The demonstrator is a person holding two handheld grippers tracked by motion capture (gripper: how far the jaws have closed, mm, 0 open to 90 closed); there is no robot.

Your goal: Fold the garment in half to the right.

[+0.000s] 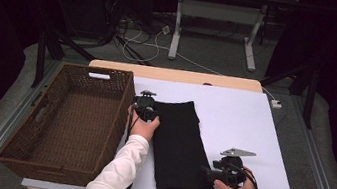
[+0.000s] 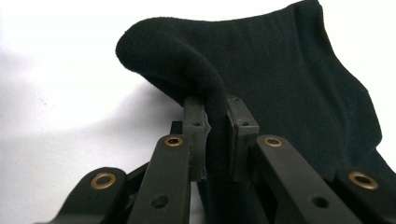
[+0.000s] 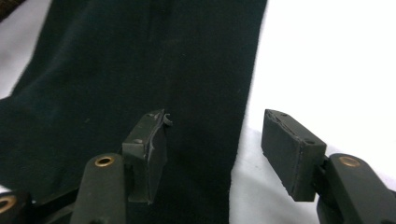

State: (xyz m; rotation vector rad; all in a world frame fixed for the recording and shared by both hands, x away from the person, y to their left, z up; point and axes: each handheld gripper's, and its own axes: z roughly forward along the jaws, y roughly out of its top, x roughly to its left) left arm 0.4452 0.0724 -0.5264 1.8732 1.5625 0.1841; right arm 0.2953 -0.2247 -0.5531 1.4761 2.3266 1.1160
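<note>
High view is showing a black folded cloth (image 1: 179,146) lying mid-table beside the wicker basket (image 1: 71,120); left gripper (image 1: 146,107) is pinching its far corner, right gripper (image 1: 210,174) is straddling its near edge, jaws apart.

The high view was lit from above: the white counter (image 1: 233,119) was bright, while the room around it sank into near black. It was soft and a little grainy. Both gripper views were overexposed, the counter blown out to blank white. The black cloth (image 2: 289,84) kept its weave only along its lit fold; elsewhere it was flat dark. The nearest fingers (image 3: 292,151) looked slightly blurred, with soft shadows beneath.
</note>
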